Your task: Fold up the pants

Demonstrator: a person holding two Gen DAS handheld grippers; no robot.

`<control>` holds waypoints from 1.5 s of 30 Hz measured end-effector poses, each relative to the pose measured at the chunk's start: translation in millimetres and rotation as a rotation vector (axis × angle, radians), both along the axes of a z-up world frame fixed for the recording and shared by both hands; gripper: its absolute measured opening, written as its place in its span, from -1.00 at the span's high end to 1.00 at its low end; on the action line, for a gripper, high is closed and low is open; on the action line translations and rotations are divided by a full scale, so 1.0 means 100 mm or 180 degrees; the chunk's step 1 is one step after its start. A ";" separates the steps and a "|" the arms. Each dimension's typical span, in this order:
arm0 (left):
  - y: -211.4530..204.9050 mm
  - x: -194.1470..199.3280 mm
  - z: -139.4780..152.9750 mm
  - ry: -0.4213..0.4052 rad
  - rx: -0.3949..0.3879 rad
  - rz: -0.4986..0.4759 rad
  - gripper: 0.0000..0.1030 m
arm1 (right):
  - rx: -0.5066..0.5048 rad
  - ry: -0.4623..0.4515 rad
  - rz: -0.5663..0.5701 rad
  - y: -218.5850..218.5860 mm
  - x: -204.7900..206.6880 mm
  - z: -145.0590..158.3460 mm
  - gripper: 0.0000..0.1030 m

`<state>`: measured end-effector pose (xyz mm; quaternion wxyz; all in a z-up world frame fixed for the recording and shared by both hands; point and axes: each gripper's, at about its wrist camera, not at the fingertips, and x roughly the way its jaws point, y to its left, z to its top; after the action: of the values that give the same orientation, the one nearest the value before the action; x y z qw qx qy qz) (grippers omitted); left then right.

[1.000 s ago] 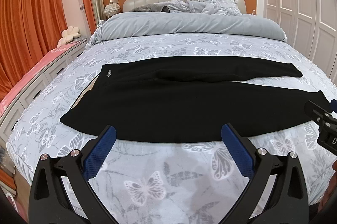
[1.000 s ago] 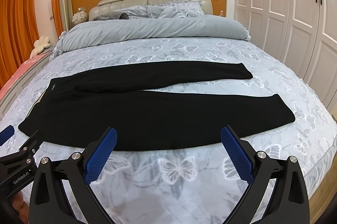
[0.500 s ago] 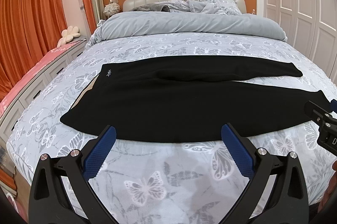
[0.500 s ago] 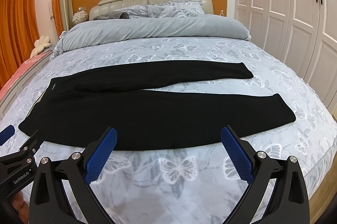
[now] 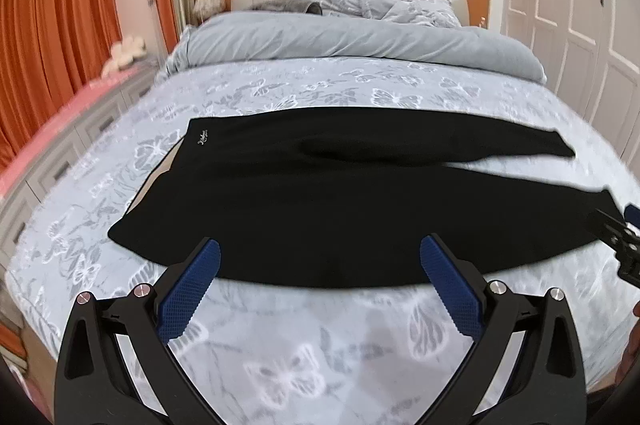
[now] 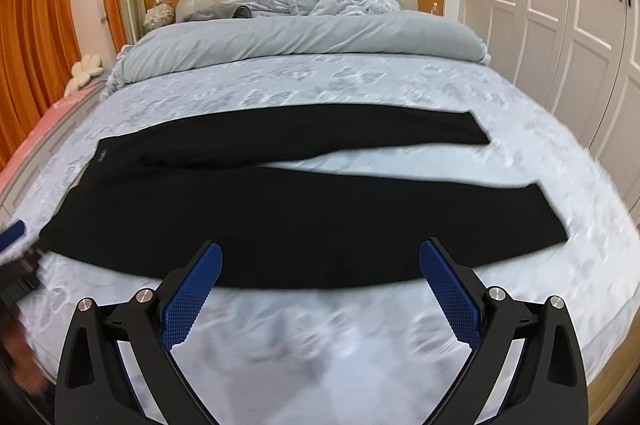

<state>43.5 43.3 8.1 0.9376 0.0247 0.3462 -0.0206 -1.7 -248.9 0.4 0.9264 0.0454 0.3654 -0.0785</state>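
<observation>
Black pants (image 5: pixel 320 201) lie flat across the bed, waistband to the left, both legs stretching right and slightly apart. They also show in the right wrist view (image 6: pixel 280 209). My left gripper (image 5: pixel 320 257) is open and empty, hovering over the near edge of the pants toward the waist side. My right gripper (image 6: pixel 320 259) is open and empty over the near edge of the near leg. Each gripper's tip shows at the other view's edge: the right one (image 5: pixel 624 241), the left one (image 6: pixel 14 233).
The bed (image 5: pixel 304 353) has a grey butterfly-print cover, with a rolled grey duvet (image 5: pixel 360 41) and pillows at the headboard. Orange curtains (image 5: pixel 48 37) and a pink-topped bench (image 5: pixel 60 129) stand left. White wardrobe doors (image 6: pixel 560 25) stand right.
Both grippers have moved forward and lower toward the pants, which now look larger. Both stay open and empty.
</observation>
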 end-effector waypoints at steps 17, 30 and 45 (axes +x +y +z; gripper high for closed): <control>2.02 3.30 -0.68 0.0856 -0.0262 0.1105 -0.91 | 0.0489 0.0562 -0.0792 -3.00 2.55 -0.82 -0.89; 2.55 4.19 -1.23 0.1259 -0.0658 0.1202 0.08 | 0.0346 0.0735 -0.0620 -3.08 3.44 -1.25 -0.20; 2.53 2.69 0.11 0.0533 -0.1142 0.0452 0.81 | 0.0530 -0.0234 -0.0108 -2.87 1.89 0.16 0.88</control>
<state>312.9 296.4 18.7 0.8940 -0.1688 0.4146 -0.0178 187.4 -535.6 16.1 0.9308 0.1312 0.3356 -0.0619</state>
